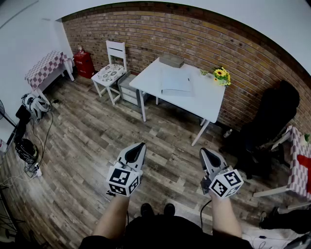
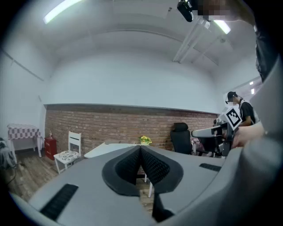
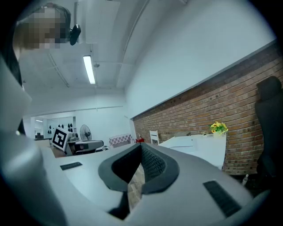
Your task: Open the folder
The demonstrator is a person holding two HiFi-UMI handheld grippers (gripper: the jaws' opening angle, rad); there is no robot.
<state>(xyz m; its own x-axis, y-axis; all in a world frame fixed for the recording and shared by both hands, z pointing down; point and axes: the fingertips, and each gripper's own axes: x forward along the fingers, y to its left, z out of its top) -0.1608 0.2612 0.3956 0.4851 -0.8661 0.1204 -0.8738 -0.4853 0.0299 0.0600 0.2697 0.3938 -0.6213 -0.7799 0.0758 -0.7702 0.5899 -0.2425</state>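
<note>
White table, one folder, left gripper, right gripper, both closed

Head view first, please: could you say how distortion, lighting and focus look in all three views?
Head view: strong fisheye bows the red brick wall into an arc; light even, white rectangular table sharp. Left gripper view: ceiling strip light glares, corners vignetted dark. Right gripper view: ceiling tube light blown out, mosaic patch upper left.

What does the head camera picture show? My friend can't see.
A person holds two shut tools, the left tool and the right tool, above a wooden floor, short of a white table by a brick wall. A pale folder and yellow flowers sit on it.
</note>
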